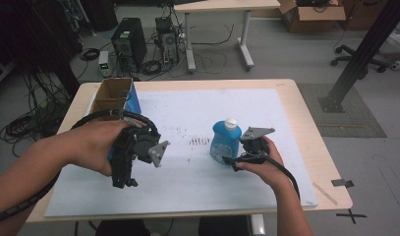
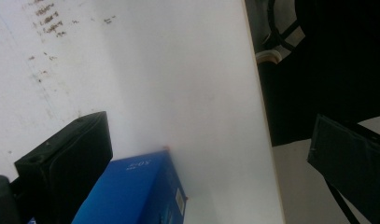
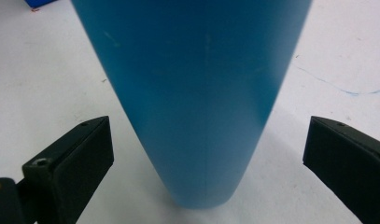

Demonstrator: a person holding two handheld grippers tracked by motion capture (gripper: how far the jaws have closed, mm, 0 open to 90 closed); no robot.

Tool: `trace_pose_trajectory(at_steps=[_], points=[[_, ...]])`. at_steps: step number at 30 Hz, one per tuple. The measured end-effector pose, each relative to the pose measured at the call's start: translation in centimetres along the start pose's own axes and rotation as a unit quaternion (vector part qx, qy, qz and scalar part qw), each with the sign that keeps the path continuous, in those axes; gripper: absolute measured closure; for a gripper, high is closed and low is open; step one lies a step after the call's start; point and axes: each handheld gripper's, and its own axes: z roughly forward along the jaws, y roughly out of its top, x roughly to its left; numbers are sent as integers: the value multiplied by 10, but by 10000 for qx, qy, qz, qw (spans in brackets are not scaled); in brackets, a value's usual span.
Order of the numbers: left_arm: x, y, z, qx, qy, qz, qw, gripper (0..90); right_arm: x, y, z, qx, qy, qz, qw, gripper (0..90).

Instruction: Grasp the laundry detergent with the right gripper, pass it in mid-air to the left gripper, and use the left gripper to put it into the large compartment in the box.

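- Cardboard box (image 1: 112, 93) sat at the table's (image 1: 305, 147) far left, open at the top, with a blue box (image 1: 133, 104) against its right side
- Left gripper (image 1: 124, 169) was held over the white mat (image 1: 187, 187), left of centre; in the left gripper view its jaws stood wide apart, gripping nothing, with the blue box's corner (image 2: 136, 191) next to the left jaw
- Blue bottle (image 1: 225, 141) with white cap (image 1: 230, 123) stood upright near the mat's middle
- Right gripper (image 1: 230, 161) sat just right of the bottle; in the right gripper view the bottle (image 3: 197, 93) stood between wide-open jaws, neither touching it
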Motion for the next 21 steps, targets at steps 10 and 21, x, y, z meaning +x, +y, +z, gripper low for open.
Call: trace_pose_trajectory(at_steps=[10, 21], points=[[-1, -1, 1, -43, -4, -16, 10000, 2, 2, 2, 5, -101, 43, 20, 9999, 16], [-1, -2, 1, -115, 2, -42, 9999, 2, 4, 2, 8, -210, 87, 21, 9997, 15]])
